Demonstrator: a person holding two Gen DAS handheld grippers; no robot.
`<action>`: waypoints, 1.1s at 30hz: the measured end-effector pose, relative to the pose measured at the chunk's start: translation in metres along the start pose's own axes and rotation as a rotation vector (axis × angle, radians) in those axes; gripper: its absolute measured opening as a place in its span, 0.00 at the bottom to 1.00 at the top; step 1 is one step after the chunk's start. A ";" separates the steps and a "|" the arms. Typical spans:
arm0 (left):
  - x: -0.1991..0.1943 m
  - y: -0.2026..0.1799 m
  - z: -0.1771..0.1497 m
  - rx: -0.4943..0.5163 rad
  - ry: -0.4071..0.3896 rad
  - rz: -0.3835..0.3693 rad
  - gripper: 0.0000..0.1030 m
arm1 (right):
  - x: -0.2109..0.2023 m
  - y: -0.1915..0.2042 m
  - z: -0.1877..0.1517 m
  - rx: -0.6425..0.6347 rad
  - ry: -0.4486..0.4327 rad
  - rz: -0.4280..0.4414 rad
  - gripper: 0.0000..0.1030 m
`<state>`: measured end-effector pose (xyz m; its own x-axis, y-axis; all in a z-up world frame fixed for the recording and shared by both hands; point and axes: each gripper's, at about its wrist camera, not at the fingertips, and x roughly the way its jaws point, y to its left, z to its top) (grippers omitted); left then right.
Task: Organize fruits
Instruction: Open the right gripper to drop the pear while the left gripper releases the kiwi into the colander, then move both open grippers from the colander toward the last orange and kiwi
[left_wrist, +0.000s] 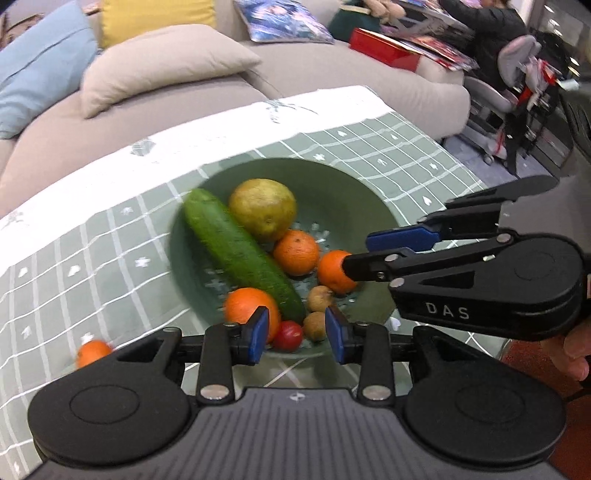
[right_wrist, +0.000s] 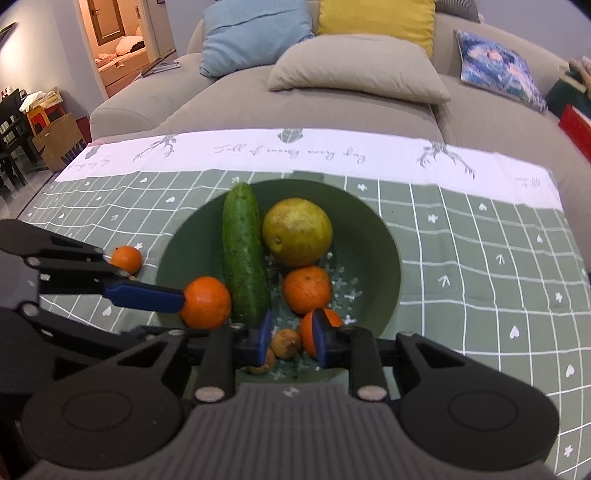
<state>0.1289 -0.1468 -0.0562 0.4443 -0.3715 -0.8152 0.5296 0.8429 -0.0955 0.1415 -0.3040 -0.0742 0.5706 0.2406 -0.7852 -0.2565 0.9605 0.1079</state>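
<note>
A green bowl (left_wrist: 343, 199) (right_wrist: 384, 251) on the checked tablecloth holds a cucumber (left_wrist: 240, 254) (right_wrist: 243, 254), a yellow-green pear-like fruit (left_wrist: 264, 208) (right_wrist: 297, 230), several oranges (left_wrist: 295, 253) (right_wrist: 306, 290), two small brown fruits (left_wrist: 319, 299) (right_wrist: 286, 343) and a small red fruit (left_wrist: 288, 336). My left gripper (left_wrist: 297, 338) is open over the bowl's near rim, beside an orange (left_wrist: 247, 308) (right_wrist: 205, 302). My right gripper (right_wrist: 291, 339) is open above the brown fruits, its right finger against an orange (right_wrist: 308, 336) (left_wrist: 332, 271).
One small orange (left_wrist: 92, 352) (right_wrist: 127, 258) lies on the tablecloth (left_wrist: 92, 258) (right_wrist: 480, 277) left of the bowl. A grey sofa with cushions (right_wrist: 354, 70) stands behind the table. A person sits at the far right (left_wrist: 491, 26).
</note>
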 end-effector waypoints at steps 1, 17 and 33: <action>-0.005 0.004 -0.001 -0.009 -0.006 0.010 0.41 | -0.003 0.005 0.001 -0.008 -0.008 -0.006 0.20; -0.059 0.088 -0.041 -0.232 -0.075 0.225 0.41 | -0.010 0.108 -0.001 0.005 -0.090 0.015 0.21; -0.050 0.142 -0.089 -0.423 -0.111 0.184 0.39 | 0.046 0.174 -0.019 -0.097 -0.081 0.028 0.21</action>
<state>0.1173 0.0264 -0.0801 0.5897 -0.2210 -0.7768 0.1045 0.9746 -0.1980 0.1084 -0.1282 -0.1028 0.6226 0.2812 -0.7303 -0.3451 0.9362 0.0663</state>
